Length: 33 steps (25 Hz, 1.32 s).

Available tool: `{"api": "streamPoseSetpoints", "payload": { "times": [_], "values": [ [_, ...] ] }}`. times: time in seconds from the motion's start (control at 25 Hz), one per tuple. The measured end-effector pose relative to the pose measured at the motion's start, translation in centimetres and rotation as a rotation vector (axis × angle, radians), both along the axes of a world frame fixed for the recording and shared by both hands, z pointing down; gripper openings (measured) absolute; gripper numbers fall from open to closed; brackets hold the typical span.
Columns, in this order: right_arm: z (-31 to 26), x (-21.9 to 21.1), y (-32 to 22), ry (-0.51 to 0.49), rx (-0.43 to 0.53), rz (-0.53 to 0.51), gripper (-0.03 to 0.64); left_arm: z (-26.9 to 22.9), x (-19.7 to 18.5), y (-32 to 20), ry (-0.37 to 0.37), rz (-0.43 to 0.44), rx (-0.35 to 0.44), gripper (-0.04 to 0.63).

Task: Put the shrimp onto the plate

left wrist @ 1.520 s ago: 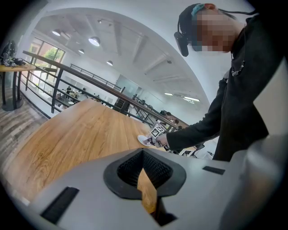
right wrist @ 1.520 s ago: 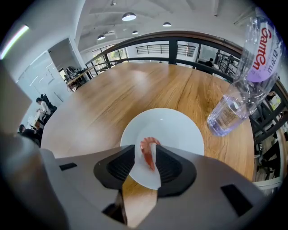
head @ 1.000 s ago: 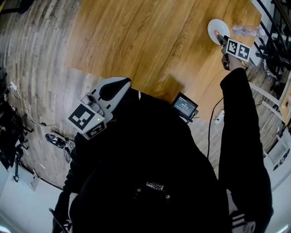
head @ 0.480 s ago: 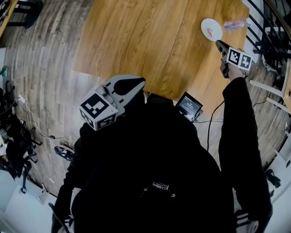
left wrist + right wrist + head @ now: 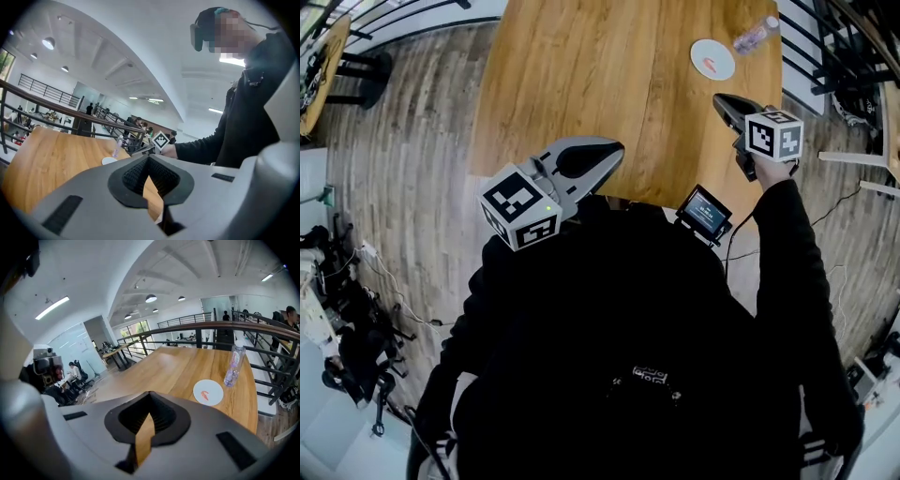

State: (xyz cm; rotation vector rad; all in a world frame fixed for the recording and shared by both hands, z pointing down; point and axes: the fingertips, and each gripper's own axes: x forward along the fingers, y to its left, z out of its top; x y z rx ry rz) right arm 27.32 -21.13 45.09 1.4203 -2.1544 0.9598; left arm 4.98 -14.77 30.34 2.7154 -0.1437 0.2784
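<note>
Jaws pressed together on left gripper (image 5: 612,151), right gripper (image 5: 720,100); wooden table (image 5: 581,84) by railing (image 5: 225,325).

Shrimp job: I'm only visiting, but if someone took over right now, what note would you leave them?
Left hand-held gripper: shut, empty, over the table's near edge.
Right hand-held gripper: jaws closing shut, nothing between them, apart from the plate.
Shrimp lies on the white plate, beside a bottle.
Done: shrimp is on the plate. Left: nothing that shows.
</note>
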Motion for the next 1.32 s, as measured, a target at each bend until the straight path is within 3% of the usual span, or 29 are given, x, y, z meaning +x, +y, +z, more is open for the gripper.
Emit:
{"api": "streamPoseSetpoints", "payload": {
  "times": [0.28,0.4,0.52,0.72,0.96,1.32],
  "values": [
    [-14.0,-6.4,5.1,-0.126,0.291,0.041,0.018,-2.0,1.3,0.3,0.034,0.058,0.12,0.005],
    [-17.7,-8.6,6.7,-0.079,0.412,0.067,0.018,-2.9,1.6,-0.5,0.051,0.07,0.142,0.005],
    [-19.6,-8.5,7.6,-0.099,0.473,0.103,0.017,-3.7,3.3,-1.4,0.077,0.074,0.153,0.005],
    [-19.4,-7.1,8.4,-0.108,0.481,0.145,0.017,-3.5,5.6,-1.3,0.097,0.119,0.159,0.005],
    [-16.7,-7.8,10.4,-0.101,0.467,0.155,0.017,-1.2,5.1,0.2,0.09,0.128,0.167,0.005],
    [-14.1,-10.2,8.4,-0.08,0.374,0.101,0.017,2.3,4.0,-0.5,0.074,0.144,0.052,0.005]
  ]
}}
